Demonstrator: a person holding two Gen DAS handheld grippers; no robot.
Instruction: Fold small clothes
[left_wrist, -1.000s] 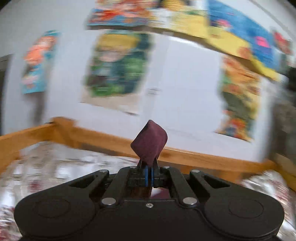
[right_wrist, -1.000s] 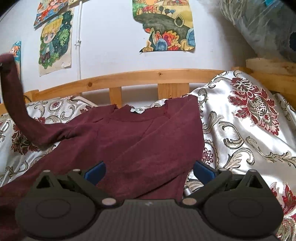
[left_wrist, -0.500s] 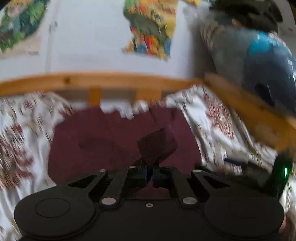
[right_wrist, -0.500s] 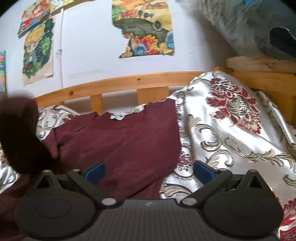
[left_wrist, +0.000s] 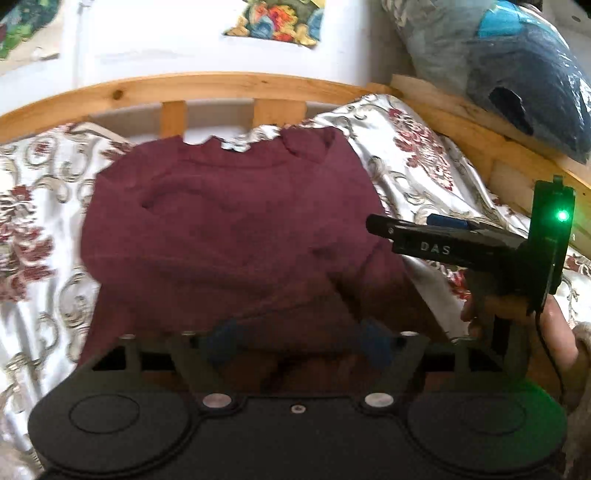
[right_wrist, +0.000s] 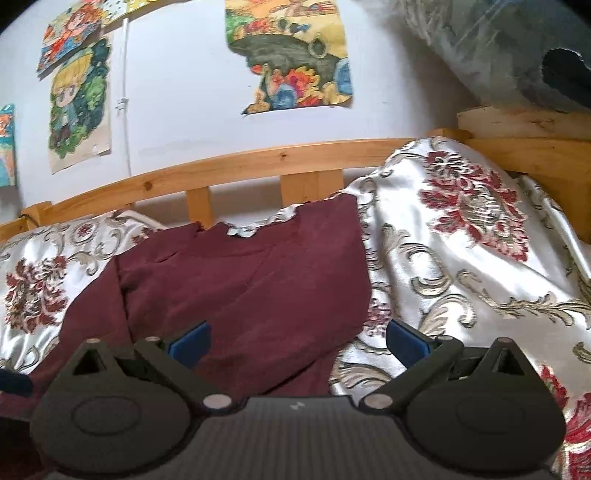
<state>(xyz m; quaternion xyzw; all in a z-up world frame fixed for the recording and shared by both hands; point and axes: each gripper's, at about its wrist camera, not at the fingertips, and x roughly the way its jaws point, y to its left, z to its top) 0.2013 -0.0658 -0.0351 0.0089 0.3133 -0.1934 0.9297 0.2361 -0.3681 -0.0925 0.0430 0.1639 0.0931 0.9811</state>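
Beneath the opening, empty left gripper (left_wrist: 295, 343) lies the maroon sweater (left_wrist: 229, 229).

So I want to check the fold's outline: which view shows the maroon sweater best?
The left wrist view: the maroon sweater shows nearly whole, neckline to near edge, on the floral bedspread. The right wrist view shows the sweater with its left part cut off by the frame and by the right gripper.

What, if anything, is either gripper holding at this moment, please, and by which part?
Nothing is held. The left gripper is opening, no pad pressing the maroon sweater; the right gripper stands open over its edge.
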